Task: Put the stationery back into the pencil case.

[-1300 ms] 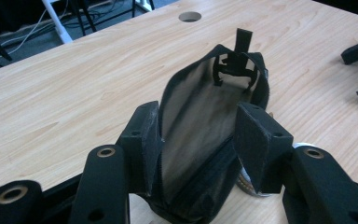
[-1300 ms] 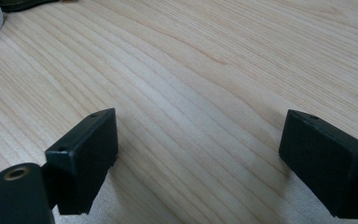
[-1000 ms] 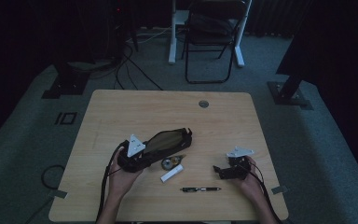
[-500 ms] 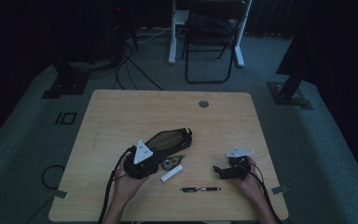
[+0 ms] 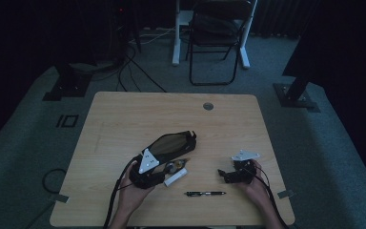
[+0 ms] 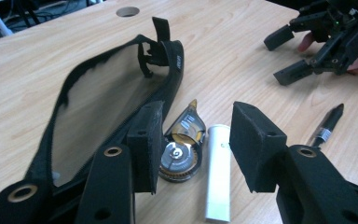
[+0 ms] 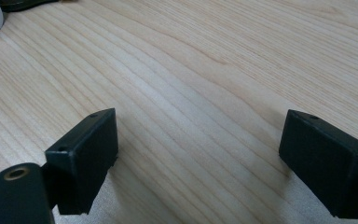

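A black zip pouch (image 5: 171,144) lies open in the middle of the table; in the left gripper view the pouch (image 6: 105,98) has its mouth gaping. Beside it lie a round correction-tape dispenser (image 6: 181,150) and a white tube (image 6: 218,173). My left gripper (image 6: 200,140) is open, and its jaws straddle the dispenser and the tube without touching them. From above, the left gripper (image 5: 161,172) sits at the pouch's near end. A black pen (image 5: 206,193) lies near the front edge. My right gripper (image 7: 198,158) is open over bare wood, low at the right (image 5: 225,175).
The wooden table (image 5: 124,119) has a round cable hole (image 5: 208,106) at its far side. A folding chair (image 5: 217,38) and stand legs are on the carpet beyond. Cables trail off the table's front left.
My left gripper has moved right and toward the front edge, from beside the pouch to the dispenser and white tube. The right gripper has stayed put.
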